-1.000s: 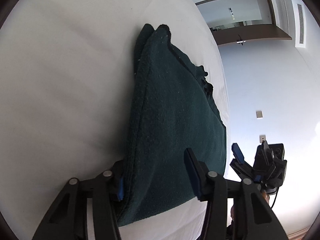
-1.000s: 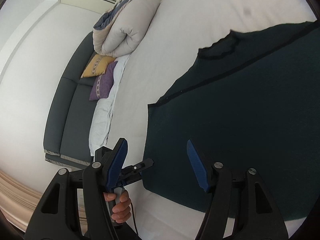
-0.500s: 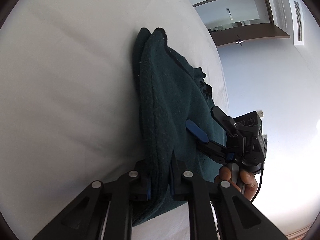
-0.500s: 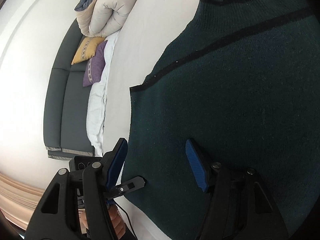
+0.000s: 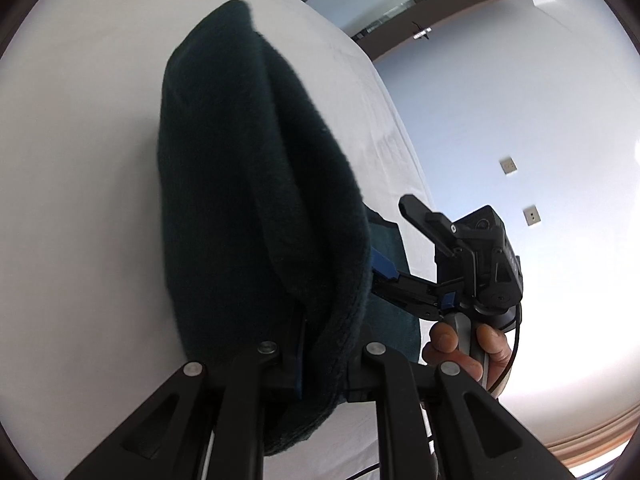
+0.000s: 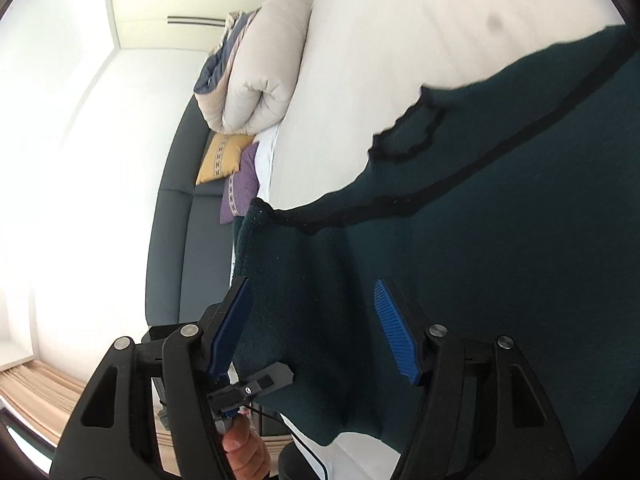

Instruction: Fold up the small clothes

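A dark green knit garment (image 6: 500, 220) with black trim lies on a white bed (image 6: 380, 40). My left gripper (image 5: 320, 364) is shut on the garment's near edge and lifts it, so the cloth (image 5: 248, 208) bulges up in front of the camera. My right gripper (image 6: 316, 332) is open, its blue fingers (image 6: 394, 332) on either side of the raised fold, not pinching it. The right gripper also shows in the left wrist view (image 5: 460, 276), held by a hand beside the garment.
A rolled cream duvet (image 6: 260, 76) sits at the far end of the bed. A dark grey sofa (image 6: 188, 248) with a yellow cushion (image 6: 220, 160) and a purple cushion (image 6: 240, 188) stands beyond. A pale blue wall (image 5: 520, 120) is to the right.
My left gripper closed on the garment's edge and raised it into a bulging fold. My right gripper moved in over the garment and now straddles that raised fold.
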Demonstrator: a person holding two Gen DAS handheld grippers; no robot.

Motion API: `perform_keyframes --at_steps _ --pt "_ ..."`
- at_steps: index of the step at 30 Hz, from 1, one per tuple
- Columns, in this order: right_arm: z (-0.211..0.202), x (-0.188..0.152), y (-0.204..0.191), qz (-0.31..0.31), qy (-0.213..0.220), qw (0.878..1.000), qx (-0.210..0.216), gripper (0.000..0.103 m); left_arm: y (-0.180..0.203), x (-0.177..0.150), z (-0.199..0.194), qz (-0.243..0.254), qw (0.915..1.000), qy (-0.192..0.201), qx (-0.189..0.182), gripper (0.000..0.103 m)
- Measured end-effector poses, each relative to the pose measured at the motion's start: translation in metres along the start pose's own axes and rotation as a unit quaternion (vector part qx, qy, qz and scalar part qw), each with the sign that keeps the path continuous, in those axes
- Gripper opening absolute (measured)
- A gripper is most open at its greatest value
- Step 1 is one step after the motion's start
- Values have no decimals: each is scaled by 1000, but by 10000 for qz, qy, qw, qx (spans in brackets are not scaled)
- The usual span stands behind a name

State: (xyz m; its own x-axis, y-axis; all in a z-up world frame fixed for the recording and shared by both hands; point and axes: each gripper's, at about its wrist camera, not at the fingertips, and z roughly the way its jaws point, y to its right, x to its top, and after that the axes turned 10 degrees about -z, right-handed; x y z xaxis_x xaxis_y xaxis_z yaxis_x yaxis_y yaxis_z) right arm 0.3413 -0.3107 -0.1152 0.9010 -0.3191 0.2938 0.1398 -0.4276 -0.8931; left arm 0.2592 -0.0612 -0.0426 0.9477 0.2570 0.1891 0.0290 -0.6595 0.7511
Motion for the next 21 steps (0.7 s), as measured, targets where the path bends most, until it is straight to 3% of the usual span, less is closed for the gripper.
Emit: perform_keyframes --at_steps 3,5,7,10,16,21 --pt "-40 6 29 294 244 9993 -7 67 35 -16 52 273 9993 -195 185 14" --pt "-61 6 49 529 351 9980 -47 68 46 -28 84 329 9981 -496 169 30" --pt "-78 6 62 653 407 9970 -118 69 52 -40 98 379 9968 -693 -106 40" --pt "-94 2 77 713 398 9967 -41 68 60 -53 82 804 9957 -452 -85 59" --pt "-90 6 64 343 77 9980 -519 68 28 -43 18 637 9975 292 -35 60" --pt "-68 -3 48 168 -213 9941 -1047 68 -15 -37 7 365 9988 301 138 60"
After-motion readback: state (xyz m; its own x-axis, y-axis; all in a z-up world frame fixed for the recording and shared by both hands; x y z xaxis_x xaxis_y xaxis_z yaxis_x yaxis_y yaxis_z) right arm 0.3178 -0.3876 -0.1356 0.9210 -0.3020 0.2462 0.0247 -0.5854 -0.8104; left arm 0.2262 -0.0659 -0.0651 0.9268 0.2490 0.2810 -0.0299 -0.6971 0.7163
